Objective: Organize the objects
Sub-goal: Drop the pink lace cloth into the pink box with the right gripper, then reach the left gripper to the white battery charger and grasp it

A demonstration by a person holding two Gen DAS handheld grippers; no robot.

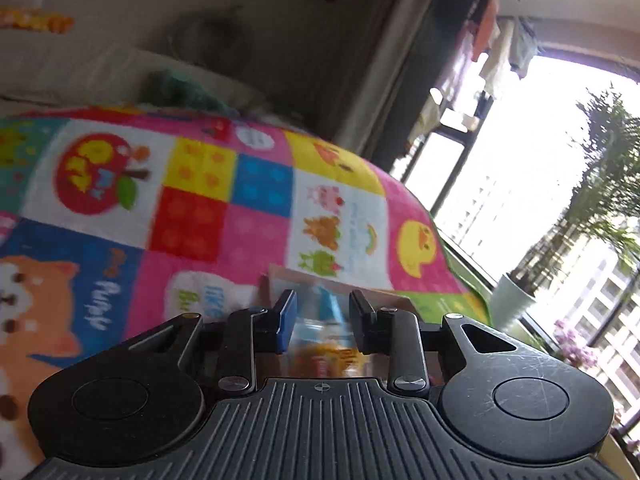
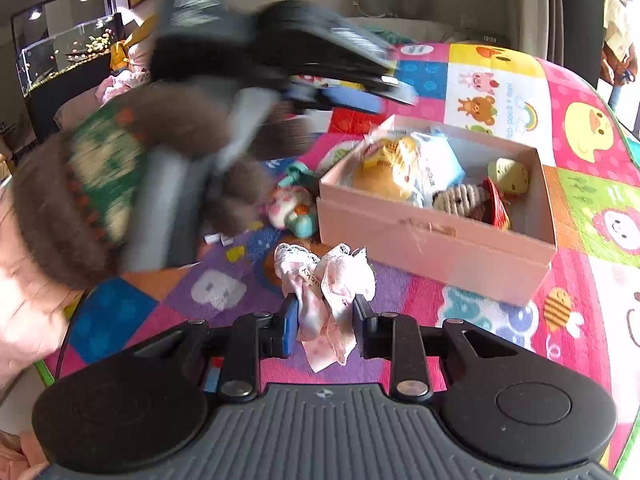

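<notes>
Left wrist view: left gripper (image 1: 323,312) closed on a blurred snack packet (image 1: 326,338), blue, orange and yellow print, held between the pads above the pink cardboard box (image 1: 280,280). Only the box's far rim shows behind the fingers; packet's long axis cannot be read through the blur. Below lies a patchwork play mat (image 1: 208,208) with cartoon animals; a bright window (image 1: 500,184) and a white plant pot (image 1: 512,300) sit at right.

Right wrist view: right gripper (image 2: 325,320) clamped on a pink-and-white lace cloth (image 2: 326,280), which stands roughly upright, bunched top away from the camera, tail hanging toward it. Pink cardboard box (image 2: 432,240) is just right of it, open, holding a bread-print packet (image 2: 394,168), a knitted toy (image 2: 460,200) and a yellow figure (image 2: 510,174). A small plush (image 2: 290,208) lies on the play mat (image 2: 580,240) left of the box. The left gripper (image 2: 280,64) is a blur at upper left, on a fur-cuffed sleeve (image 2: 80,200). Fish tank (image 2: 64,52) far left.
</notes>
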